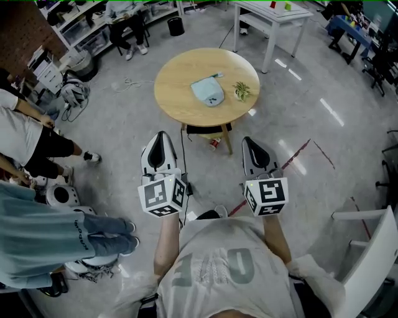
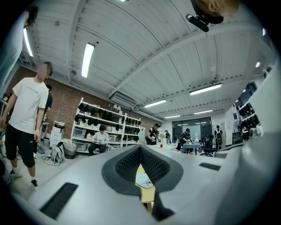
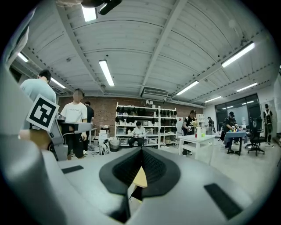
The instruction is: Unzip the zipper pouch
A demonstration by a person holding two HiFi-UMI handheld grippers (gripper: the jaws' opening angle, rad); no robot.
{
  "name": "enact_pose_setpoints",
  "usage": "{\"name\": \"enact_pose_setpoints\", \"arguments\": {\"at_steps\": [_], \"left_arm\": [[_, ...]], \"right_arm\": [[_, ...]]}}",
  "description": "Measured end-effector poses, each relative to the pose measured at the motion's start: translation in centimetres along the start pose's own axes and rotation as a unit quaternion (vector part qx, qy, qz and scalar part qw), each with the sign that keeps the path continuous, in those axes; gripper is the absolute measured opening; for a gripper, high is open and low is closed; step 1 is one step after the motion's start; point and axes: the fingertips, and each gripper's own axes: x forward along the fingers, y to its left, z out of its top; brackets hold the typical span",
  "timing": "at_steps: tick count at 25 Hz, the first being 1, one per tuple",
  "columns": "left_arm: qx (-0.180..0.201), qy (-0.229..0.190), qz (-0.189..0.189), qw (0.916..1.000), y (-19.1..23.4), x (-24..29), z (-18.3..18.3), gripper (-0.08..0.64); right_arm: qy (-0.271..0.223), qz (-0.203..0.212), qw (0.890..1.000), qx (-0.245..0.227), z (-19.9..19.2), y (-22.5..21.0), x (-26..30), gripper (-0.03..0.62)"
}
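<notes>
A light blue zipper pouch lies flat on the round wooden table, a little right of its middle. Both grippers hang side by side in front of the person's chest, well short of the table. The left gripper is shut with nothing in it, and so is the right gripper. In the left gripper view the closed jaws of the left gripper leave a slit through which the pouch on the tabletop shows. In the right gripper view the right gripper is shut too, and only a sliver of the table shows.
A small green sprig lies on the table right of the pouch. A white table stands behind, a black bin beyond that. People stand at the left. A white chair is at the right. Shelves line the back.
</notes>
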Motion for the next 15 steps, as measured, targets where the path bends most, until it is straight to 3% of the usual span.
{"name": "enact_pose_setpoints", "arguments": {"at_steps": [9,15], "left_arm": [[0.004,0.011,0.007,0.9999,0.2,0.0,-0.9,0.026],[0.002,0.015,0.009,0.9998,0.5,1.9,-1.6,0.026]], "right_arm": [[0.009,0.009,1.000,0.006,-1.1,0.5,0.7,0.029],[0.024,0.001,1.000,-0.014,-1.7,-0.1,2.5,0.029]]}}
